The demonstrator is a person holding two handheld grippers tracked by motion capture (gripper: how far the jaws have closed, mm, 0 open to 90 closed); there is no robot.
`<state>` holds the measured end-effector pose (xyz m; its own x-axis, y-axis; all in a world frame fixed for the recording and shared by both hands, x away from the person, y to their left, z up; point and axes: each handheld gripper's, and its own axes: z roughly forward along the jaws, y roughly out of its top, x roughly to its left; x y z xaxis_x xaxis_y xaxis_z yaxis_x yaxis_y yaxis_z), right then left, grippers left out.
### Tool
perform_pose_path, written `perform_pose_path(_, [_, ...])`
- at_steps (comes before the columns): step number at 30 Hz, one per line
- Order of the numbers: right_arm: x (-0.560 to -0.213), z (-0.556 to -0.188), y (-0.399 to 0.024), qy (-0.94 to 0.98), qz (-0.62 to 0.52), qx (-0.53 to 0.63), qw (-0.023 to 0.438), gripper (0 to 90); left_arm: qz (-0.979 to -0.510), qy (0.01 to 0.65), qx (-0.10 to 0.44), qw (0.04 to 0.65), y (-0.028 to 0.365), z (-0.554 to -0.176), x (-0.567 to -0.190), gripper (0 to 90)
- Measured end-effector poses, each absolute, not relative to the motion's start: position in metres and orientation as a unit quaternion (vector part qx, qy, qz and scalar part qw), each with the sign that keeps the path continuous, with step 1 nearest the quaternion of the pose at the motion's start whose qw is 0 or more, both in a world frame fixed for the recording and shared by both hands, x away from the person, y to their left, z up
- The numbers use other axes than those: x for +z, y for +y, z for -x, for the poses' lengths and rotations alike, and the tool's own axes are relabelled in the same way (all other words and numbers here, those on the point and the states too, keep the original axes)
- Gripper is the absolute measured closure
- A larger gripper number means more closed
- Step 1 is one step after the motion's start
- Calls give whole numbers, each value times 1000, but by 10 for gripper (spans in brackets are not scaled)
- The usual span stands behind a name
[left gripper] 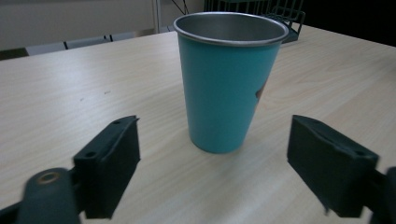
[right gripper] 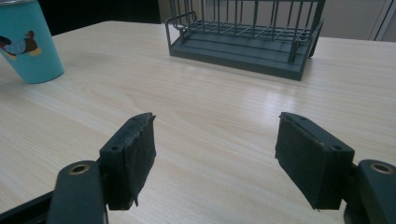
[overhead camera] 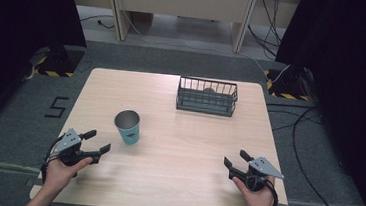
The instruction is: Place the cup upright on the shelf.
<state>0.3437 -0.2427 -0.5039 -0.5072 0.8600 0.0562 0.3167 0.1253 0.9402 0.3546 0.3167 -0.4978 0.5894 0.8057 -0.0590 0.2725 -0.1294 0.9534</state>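
Two grippers rest low over the near edge of a pale wooden table (overhead camera: 174, 182), one in each of the person's hands. In the high view the left gripper (overhead camera: 96, 141) sits at about eight o'clock on the tabletop, its jaws spread wide and holding nothing. The right gripper (overhead camera: 234, 158) sits at about four o'clock, its jaws likewise spread apart and holding nothing.

A teal cup (overhead camera: 127, 127) with a bare metal rim stands upright on the table, left of centre, just beyond the left gripper and toward its two o'clock. In the left gripper view the cup (left gripper: 227, 79) stands ahead of the jaws at twelve o'clock, centred in the gap between them but still past their tips, touching neither pad. Its open mouth faces up, and a small printed mark shows on its right flank.

From the right gripper view the cup (right gripper: 27, 44) lies well off at ten o'clock, with a duck-like picture on its side, far from that gripper's jaws. Straight ahead of those jaws, at about twelve o'clock and well apart from them, stands a dark wire basket (right gripper: 243, 39).

In the high view the basket (overhead camera: 206, 96) sits at about one o'clock on the table, near the far edge, and something small and round lies inside it, too small to identify.
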Motion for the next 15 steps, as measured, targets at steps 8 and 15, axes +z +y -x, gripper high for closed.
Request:
perform_pose_path(8, [-506, -346, -243, 703, -420, 511, 261, 288, -706, 375, 221, 559, 300, -370, -509, 145])
perform_pose_path(15, [-506, -347, -240, 708, -418, 509, 255, 286, -696, 388, 209, 567, 295, -382, -514, 143])
